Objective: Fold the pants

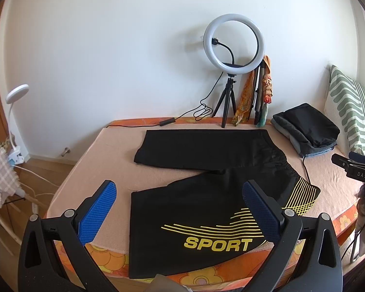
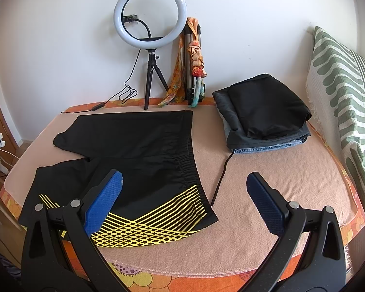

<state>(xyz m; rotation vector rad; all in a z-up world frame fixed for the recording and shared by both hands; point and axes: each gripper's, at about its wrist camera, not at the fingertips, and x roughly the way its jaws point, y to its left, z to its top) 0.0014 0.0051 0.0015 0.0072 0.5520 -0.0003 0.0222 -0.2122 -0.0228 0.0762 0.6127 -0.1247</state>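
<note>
Two claws: you hold one in each hand, and both are up above the bed.
Left claw (image 1: 178,197): its blue fingers (image 1: 97,213) are spread wide apart. It holds nothing. It hangs over the near leg of the shorts.
Right claw (image 2: 183,189): its blue fingers (image 2: 103,204) are wide apart too. It holds nothing. One finger is over the striped corner of the shorts, the other is over bare blanket.
Black sport shorts (image 1: 202,209): they lie flat and unfolded on the pink blanket (image 2: 267,177). The two legs point to your left. The stretchy waist is on the right side.
Word on the shorts: "SPORT" (image 1: 217,244) in yellow, on the near leg, with yellow stripes (image 2: 158,223) beside it.
Pile of folded clothes (image 2: 265,114): it sits on the blanket to the right of the shorts, well apart from them. Black cloth is on top and blue jeans are at the bottom.
Black cord (image 2: 222,172): it runs on the blanket between the shorts and the pile.
Ring light (image 2: 150,14): it stands on a small tripod at the far edge of the bed, by the white wall.
Striped pillow (image 2: 340,92): green and white, it leans up on the right side of the bed.
</note>
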